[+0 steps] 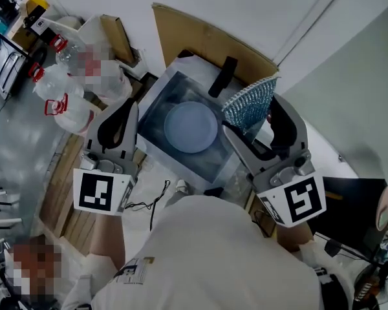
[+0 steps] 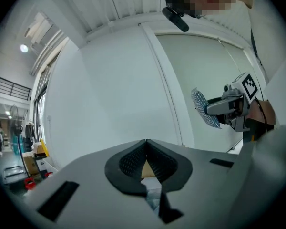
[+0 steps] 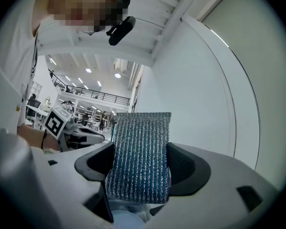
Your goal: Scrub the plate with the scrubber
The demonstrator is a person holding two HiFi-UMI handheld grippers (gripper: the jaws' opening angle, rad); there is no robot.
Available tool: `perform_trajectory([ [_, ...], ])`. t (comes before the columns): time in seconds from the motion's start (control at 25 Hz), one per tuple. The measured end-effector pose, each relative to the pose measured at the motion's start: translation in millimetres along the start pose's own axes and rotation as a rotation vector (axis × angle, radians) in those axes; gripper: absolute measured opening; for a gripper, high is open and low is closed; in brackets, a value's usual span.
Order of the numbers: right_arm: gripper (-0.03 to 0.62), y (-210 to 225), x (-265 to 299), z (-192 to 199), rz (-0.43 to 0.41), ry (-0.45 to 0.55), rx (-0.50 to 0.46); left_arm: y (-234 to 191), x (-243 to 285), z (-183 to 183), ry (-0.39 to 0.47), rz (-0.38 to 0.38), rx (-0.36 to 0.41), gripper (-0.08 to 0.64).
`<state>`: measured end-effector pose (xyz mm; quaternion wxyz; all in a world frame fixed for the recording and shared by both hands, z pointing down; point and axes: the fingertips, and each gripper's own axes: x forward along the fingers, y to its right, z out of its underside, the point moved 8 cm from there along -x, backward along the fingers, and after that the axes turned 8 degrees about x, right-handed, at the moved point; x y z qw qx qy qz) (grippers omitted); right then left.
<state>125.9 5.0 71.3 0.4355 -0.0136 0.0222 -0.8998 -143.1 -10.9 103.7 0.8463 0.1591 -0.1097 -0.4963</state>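
Observation:
A round pale blue plate (image 1: 191, 126) lies flat in a dark sink basin (image 1: 156, 102). My right gripper (image 1: 253, 118) is raised at the plate's right, shut on a silvery-blue mesh scrubber (image 1: 249, 102) that stands upright between its pads. The right gripper view shows the scrubber (image 3: 140, 128) filling the gap of the right gripper (image 3: 140, 163). My left gripper (image 1: 123, 112) is raised at the sink's left, shut with nothing in it. In the left gripper view the left gripper (image 2: 145, 147) has its pads touching, and the scrubber (image 2: 202, 109) shows at the right.
Clear water bottles with red handles (image 1: 61, 99) stand at the left by a cardboard box (image 1: 116, 37). A cardboard sheet (image 1: 207, 41) leans behind the sink, and a black tap handle (image 1: 223, 76) rises at its far edge. A wooden pallet (image 1: 64, 192) and a cable (image 1: 149, 202) lie on the floor.

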Motion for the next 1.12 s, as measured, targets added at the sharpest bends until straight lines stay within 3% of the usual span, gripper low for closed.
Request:
perform_trajectory([
  [0.2,0.365,-3.2,-3.7,21.1,-0.013,-0.067,0.015,9.4,-1.1,12.9,-0.035,0.026,-0.038,0.018],
  [0.52,0.365,-7.1,-4.5,28.5,-0.028,-0.085,0.044,17.2,-0.5,20.1,-0.056,0.039,-0.123,0.017],
  [1.12,0.365,-8.4,9.3,26.3,-0.047,-0.103,0.072,21.3,-4.3,21.4,-0.071,0.03,-0.112,0.017],
])
